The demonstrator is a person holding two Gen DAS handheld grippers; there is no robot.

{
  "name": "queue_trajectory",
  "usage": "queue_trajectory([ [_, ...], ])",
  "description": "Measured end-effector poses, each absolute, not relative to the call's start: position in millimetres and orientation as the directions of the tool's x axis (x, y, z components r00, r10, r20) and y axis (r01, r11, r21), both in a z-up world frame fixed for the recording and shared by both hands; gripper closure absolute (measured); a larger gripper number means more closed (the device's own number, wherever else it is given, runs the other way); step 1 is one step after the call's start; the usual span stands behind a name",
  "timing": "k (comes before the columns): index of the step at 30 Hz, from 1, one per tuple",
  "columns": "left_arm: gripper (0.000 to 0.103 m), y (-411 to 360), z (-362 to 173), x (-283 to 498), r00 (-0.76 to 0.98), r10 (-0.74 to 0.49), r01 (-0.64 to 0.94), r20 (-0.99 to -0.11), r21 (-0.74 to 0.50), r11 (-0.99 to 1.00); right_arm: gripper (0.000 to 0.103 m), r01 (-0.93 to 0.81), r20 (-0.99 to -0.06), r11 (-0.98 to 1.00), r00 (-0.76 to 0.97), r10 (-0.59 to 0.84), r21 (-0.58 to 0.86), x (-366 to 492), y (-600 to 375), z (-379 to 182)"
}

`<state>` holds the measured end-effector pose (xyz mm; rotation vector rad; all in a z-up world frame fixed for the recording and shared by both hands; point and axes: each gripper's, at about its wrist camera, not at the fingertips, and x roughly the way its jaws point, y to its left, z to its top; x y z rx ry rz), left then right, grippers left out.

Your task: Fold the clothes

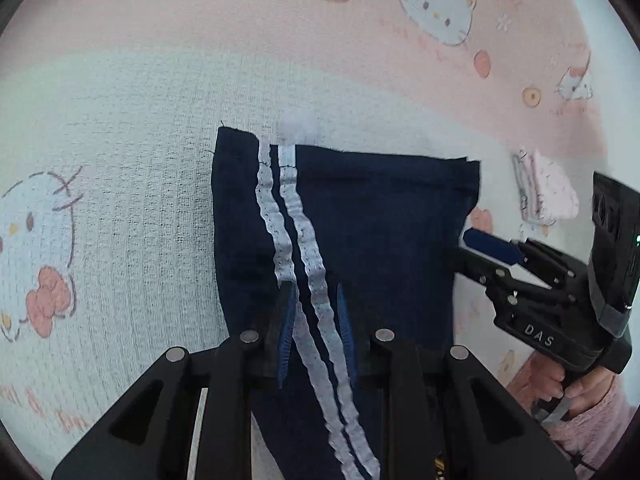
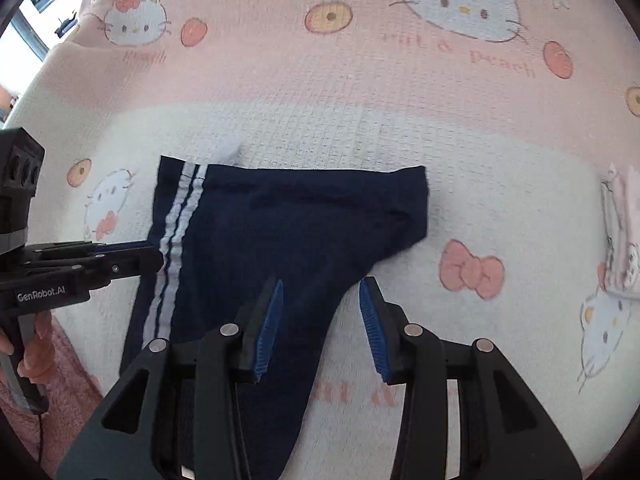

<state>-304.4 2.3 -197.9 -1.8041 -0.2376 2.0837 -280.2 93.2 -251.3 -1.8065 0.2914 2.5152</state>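
Navy trousers point(image 1: 360, 216) with two white side stripes point(image 1: 296, 240) lie flat on a pink and white Hello Kitty blanket point(image 1: 132, 148); they also show in the right wrist view point(image 2: 280, 224). My left gripper point(image 1: 316, 332) is open, its blue pads astride the striped edge of the cloth. My right gripper point(image 2: 320, 328) is open over the trousers' right edge, its left pad above the cloth and its right pad above the blanket. In the left wrist view the right gripper point(image 1: 480, 248) reaches in from the right. In the right wrist view the left gripper point(image 2: 132, 256) reaches in from the left.
A small folded pink and white cloth point(image 1: 548, 192) lies on the blanket to the right of the trousers, also at the right edge of the right wrist view point(image 2: 624, 232). A window point(image 2: 36, 12) shows at the far upper left. Pink fleece sleeves point(image 1: 588, 412) cover the person's arms.
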Motion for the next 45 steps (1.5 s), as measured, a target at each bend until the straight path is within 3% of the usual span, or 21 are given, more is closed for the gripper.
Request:
queue_trajectory([
  [6, 0.08, -25.6, -192.2, -306.0, -0.12, 0.331, -0.186, -0.936, -0.306, -0.934, 0.064, -0.195, -0.949, -0.979, -0.316, 0.004, 0.061, -297.0, 132.7, -268.3],
  [8, 0.08, -31.6, -185.0, -310.7, -0.131, 0.311, -0.175, -0.941, -0.287, -0.942, 0.061, -0.243, -0.946, -0.962, -0.32, -0.044, 0.127, -300.5, 154.0, -267.4],
  [12, 0.079, -23.3, -168.9, -324.5, -0.181, 0.466, -0.208, -0.866, -0.429, -0.879, 0.061, -0.212, -0.921, -0.973, -0.39, -0.006, 0.096, -304.2, 146.2, -246.4],
  [17, 0.079, -10.7, -192.8, -347.8, -0.185, 0.297, -0.172, -0.937, -0.266, -0.948, 0.061, -0.182, -0.934, -0.98, -0.357, -0.011, 0.081, -328.8, 129.5, -261.6],
  [22, 0.08, -35.1, -183.3, -347.7, -0.242, 0.325, -0.071, -0.914, -0.317, -0.946, 0.059, -0.316, -0.918, -0.94, -0.397, 0.01, 0.126, -328.4, 153.9, -257.5],
  [25, 0.079, -34.0, -180.2, -348.7, -0.251, 0.409, -0.099, -0.877, -0.397, -0.912, 0.059, -0.298, -0.91, -0.946, -0.415, 0.011, 0.125, -327.1, 148.8, -253.9],
  [29, 0.079, -31.5, -195.3, -348.1, -0.203, 0.346, -0.022, -0.916, -0.349, -0.937, 0.058, -0.275, -0.941, -0.959, -0.336, 0.03, 0.067, -331.6, 149.5, -267.4],
  [31, 0.079, -34.9, -183.4, -341.0, -0.2, 0.273, 0.009, -0.941, -0.28, -0.96, 0.058, -0.298, -0.929, -0.948, -0.37, 0.01, 0.109, -330.5, 155.8, -259.1],
  [36, 0.077, -15.5, -160.7, -303.1, -0.17, 0.401, -0.092, -0.9, -0.391, -0.916, 0.058, -0.131, -0.895, -0.972, -0.43, -0.12, 0.194, -304.2, 121.9, -222.3],
  [41, 0.075, 16.0, -195.9, -264.9, -0.054, 0.269, -0.248, -0.962, -0.248, -0.937, 0.058, -0.03, -0.944, -0.985, -0.29, -0.155, 0.17, -252.3, 55.3, -251.5],
  [45, 0.074, 3.9, -178.3, -242.9, -0.127, 0.073, -0.308, -0.989, -0.031, -0.951, 0.056, 0.038, -0.954, -0.998, -0.293, -0.065, 0.056, -213.0, 43.7, -265.4],
])
